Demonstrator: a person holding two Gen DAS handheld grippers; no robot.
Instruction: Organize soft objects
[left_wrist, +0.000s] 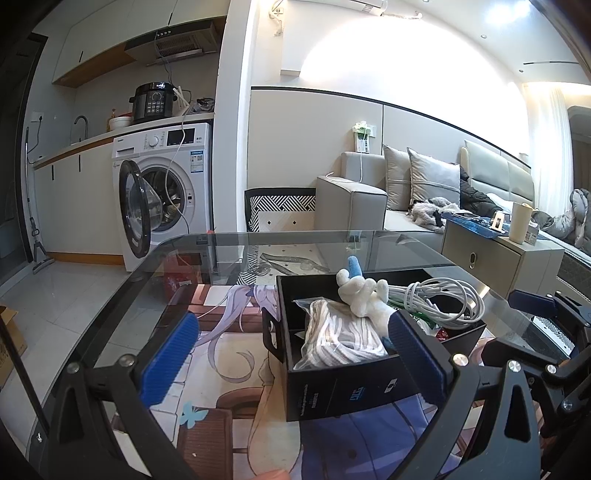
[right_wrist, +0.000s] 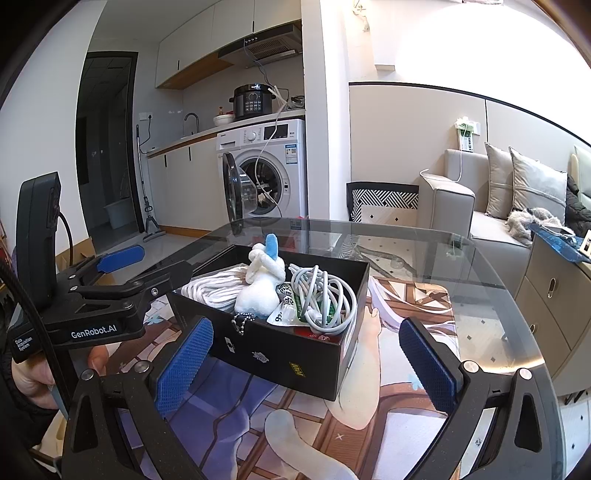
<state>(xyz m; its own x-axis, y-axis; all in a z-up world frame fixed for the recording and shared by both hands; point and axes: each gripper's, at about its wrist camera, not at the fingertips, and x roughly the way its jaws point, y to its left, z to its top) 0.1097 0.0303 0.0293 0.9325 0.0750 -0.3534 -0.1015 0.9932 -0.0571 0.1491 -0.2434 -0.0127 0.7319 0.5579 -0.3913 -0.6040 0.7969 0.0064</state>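
A black open box (left_wrist: 332, 387) stands on the glass table (left_wrist: 122, 295). Inside lie a white plush toy with blue parts (left_wrist: 364, 291), a bagged striped cloth (left_wrist: 340, 336) and a coiled white cable (left_wrist: 443, 299). My left gripper (left_wrist: 291, 354) is open, its right pad in front of the plush's lower end and its left pad over the table. In the right wrist view, the right gripper (right_wrist: 306, 363) is open just before the box (right_wrist: 280, 358), holding nothing. There the plush (right_wrist: 262, 280) sits between the cloth (right_wrist: 214, 288) and the cable (right_wrist: 325, 295), beside a green-white packet (right_wrist: 288, 314). The left gripper (right_wrist: 151, 266) is at the box's left corner.
A printed mat (right_wrist: 388, 406) lies under the glass. A washing machine (left_wrist: 166, 192) with its door open stands beyond the table, a sofa (left_wrist: 369, 199) and a low cabinet (left_wrist: 491, 254) to the right. A hand (right_wrist: 33, 376) holds the left gripper's handle.
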